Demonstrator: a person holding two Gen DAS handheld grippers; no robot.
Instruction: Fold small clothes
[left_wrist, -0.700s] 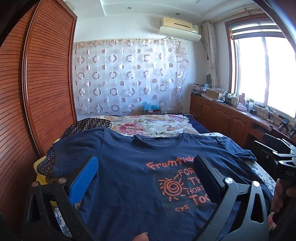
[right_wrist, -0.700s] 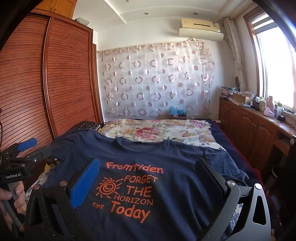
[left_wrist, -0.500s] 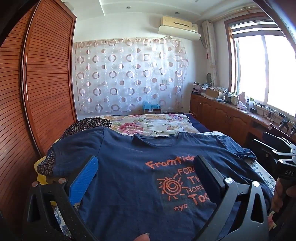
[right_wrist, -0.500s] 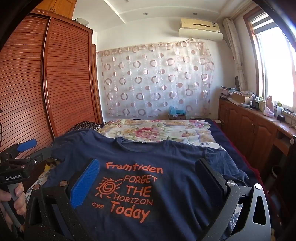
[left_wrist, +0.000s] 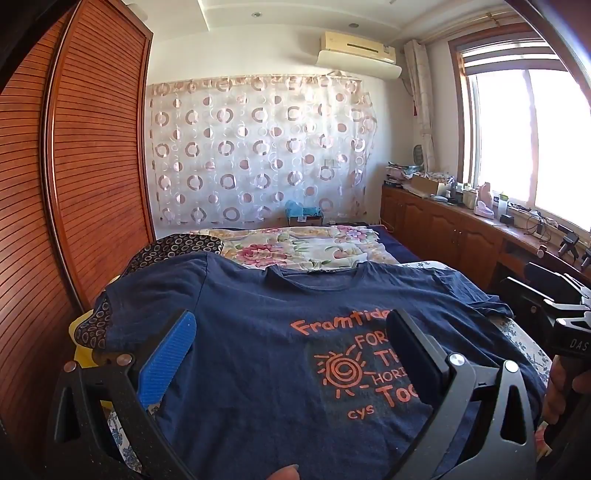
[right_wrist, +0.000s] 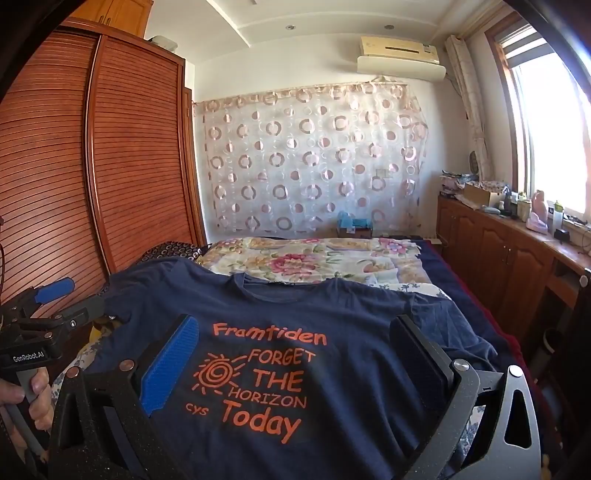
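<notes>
Navy T-shirt (right_wrist: 332, 321) spread flat on bed (right_wrist: 436, 266) ahead of both, left hand-held gripper (left_wrist: 291, 328) jaws apart, right hand-held gripper (right_wrist: 295, 328) jaws apart, neither touching it

wardrobe (right_wrist: 110, 166) left | floral quilt (right_wrist: 314, 258) | ringed curtain (right_wrist: 314, 158) | air conditioner (right_wrist: 399, 55)

A big bed (right_wrist: 476, 291) with soft things lying on it.
A dark blue cotton T-shirt (right_wrist: 332, 369) with orange words lies flat at the near end; a flowery quilt (right_wrist: 314, 258) lies far behind it, a ring-patterned dark cloth (left_wrist: 177, 247) far left.
</notes>
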